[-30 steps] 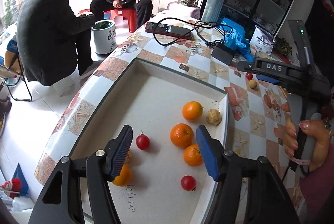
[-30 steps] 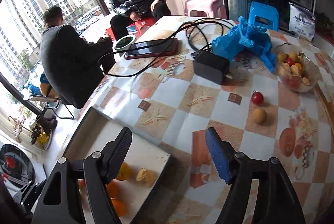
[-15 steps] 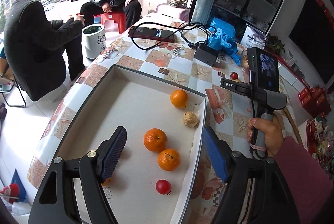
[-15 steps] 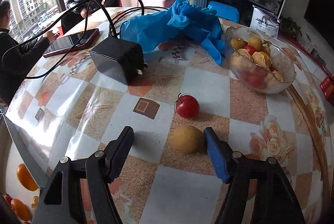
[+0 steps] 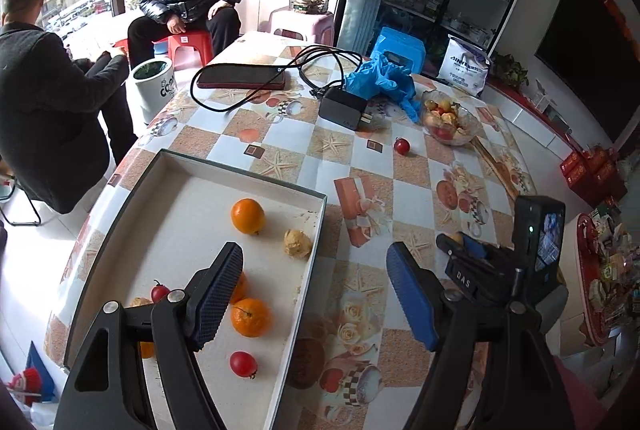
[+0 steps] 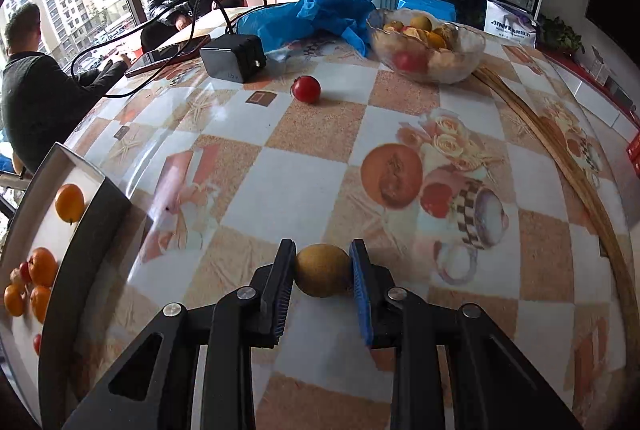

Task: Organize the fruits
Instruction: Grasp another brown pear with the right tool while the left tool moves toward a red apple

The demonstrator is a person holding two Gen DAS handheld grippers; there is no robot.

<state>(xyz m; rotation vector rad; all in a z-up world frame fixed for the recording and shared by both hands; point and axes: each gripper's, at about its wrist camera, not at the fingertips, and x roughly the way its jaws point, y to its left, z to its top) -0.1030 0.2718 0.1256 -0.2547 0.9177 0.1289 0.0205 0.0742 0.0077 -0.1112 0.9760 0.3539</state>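
A round yellow-brown fruit rests on the patterned tablecloth, and my right gripper is closing on it, with both pads touching its sides. A red tomato lies farther off, near a glass bowl filled with fruit. My left gripper stands open and empty above the right rim of the white tray. The tray holds several oranges, small red tomatoes and a lumpy beige fruit. The left fingers hide part of one orange.
A black charger with its cable, a phone and blue gloves lie at the table's far side. Two people sit beyond the far left corner. The tray wall rises left of the right gripper.
My right gripper moved forward and down past the tray to the yellow-brown fruit, and its jaws went from wide apart to touching it. My left gripper drifted right, from over the tray's middle to its right rim.
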